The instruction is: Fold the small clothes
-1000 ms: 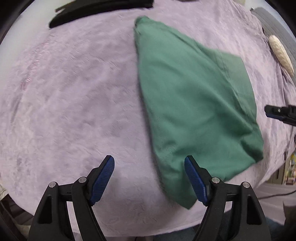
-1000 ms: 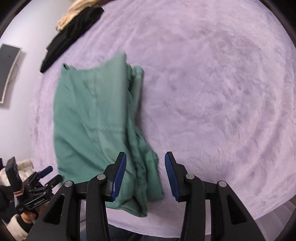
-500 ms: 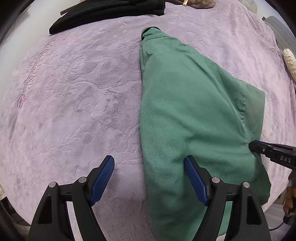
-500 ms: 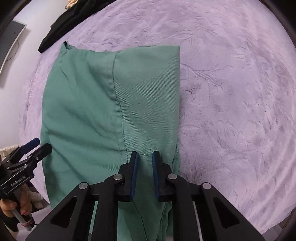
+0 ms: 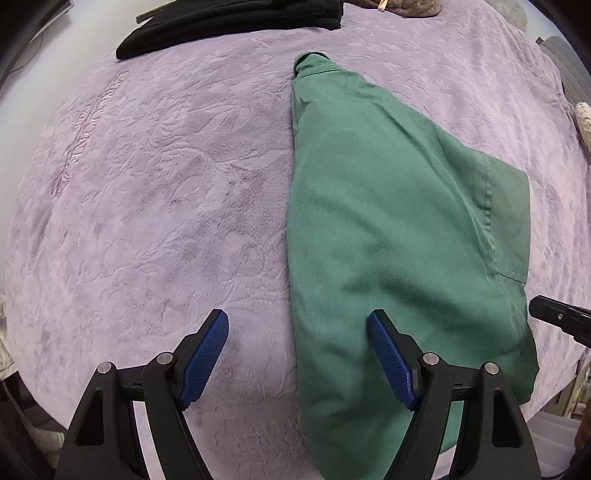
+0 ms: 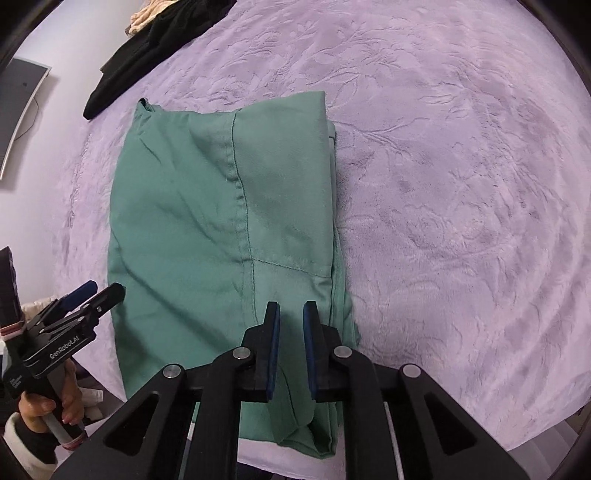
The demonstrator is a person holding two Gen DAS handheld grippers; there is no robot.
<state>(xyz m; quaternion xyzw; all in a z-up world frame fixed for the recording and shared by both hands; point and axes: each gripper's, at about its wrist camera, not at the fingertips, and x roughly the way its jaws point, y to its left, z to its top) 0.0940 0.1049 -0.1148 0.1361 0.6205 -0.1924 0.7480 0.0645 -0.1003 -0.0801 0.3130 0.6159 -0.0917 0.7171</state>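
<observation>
The right gripper (image 6: pixel 290 317) points steeply down over the near end of the green garment (image 6: pixel 229 236), its blue pads drawn close with only a narrow slot between them. Its jaws have just been opening a touch after a hard close, and green cloth shows through the slot, but whether any fold is actually pinched between the pads cannot be told from here. The left gripper (image 5: pixel 297 354) hangs spread wide, nothing between its pads: the left pad sits over bare blanket, the right pad over the garment's long left edge. In the right wrist view the same left gripper (image 6: pixel 98 291) shows side-on at the garment's near left corner, close to the cloth, with a hand (image 6: pixel 55 402) in a pale cuff wrapped round its handle.

Out from the tools, the green garment (image 5: pixel 388 236) lies folded on the lilac embossed blanket (image 5: pixel 166 192), a stitched seam running along its length and a cross seam near the right gripper. Layered edges stack up along its right side. Its narrow far end points toward a black garment (image 5: pixel 229 26) lying at the blanket's far edge, well apart from the green one. Beside the black cloth sits a beige bundle (image 6: pixel 147 14). At the left of the right wrist view a grey curved panel (image 6: pixel 22 110) hangs on the pale wall.
</observation>
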